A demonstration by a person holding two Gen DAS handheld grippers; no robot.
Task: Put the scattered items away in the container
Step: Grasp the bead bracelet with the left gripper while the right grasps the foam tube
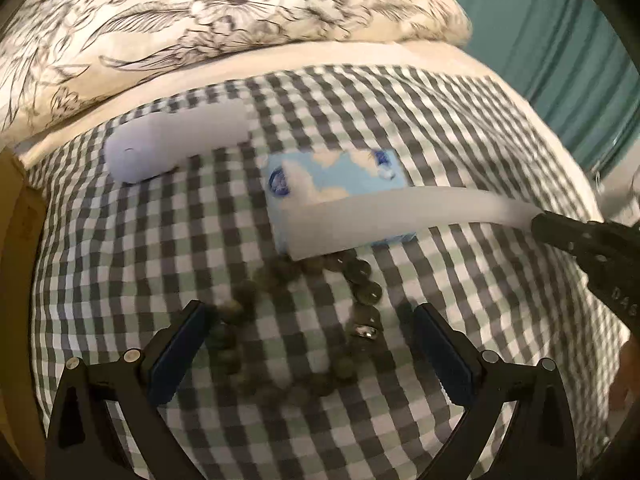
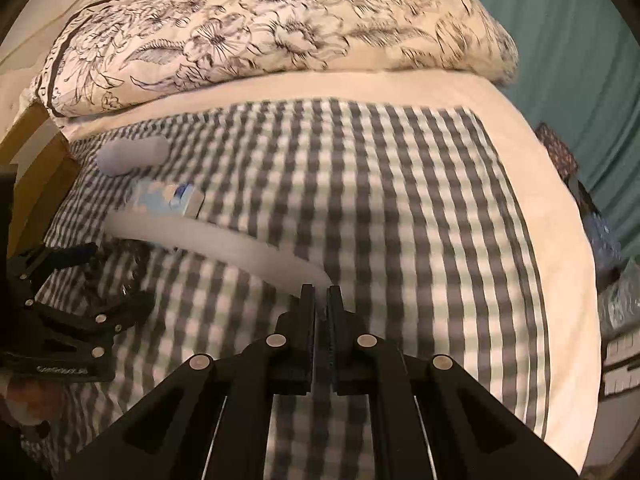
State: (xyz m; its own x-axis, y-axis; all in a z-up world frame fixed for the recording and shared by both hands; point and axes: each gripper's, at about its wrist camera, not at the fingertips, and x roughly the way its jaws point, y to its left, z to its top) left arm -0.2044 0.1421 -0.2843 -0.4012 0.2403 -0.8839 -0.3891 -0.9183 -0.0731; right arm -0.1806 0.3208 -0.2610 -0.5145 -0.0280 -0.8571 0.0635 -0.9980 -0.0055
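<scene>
A string of dark green beads (image 1: 304, 312) lies on the checked cloth (image 1: 120, 264), between the jaws of my open left gripper (image 1: 310, 340). A blue cloud-print packet (image 1: 340, 180) lies beyond the beads, and a pale lilac cylinder (image 1: 176, 140) lies further left. My right gripper (image 2: 320, 292) is shut on the end of a long white strip (image 2: 216, 240). The strip (image 1: 400, 216) stretches over the blue packet. The right gripper (image 1: 592, 248) shows at the right edge of the left wrist view. The packet (image 2: 168, 198) and cylinder (image 2: 132, 154) also show in the right wrist view.
A floral quilt (image 2: 280, 32) is piled at the far side of the bed. A wooden bed frame (image 2: 36, 160) stands at the left. Teal curtains (image 2: 580, 60) hang at the right. The left gripper (image 2: 64, 300) shows at the left of the right wrist view.
</scene>
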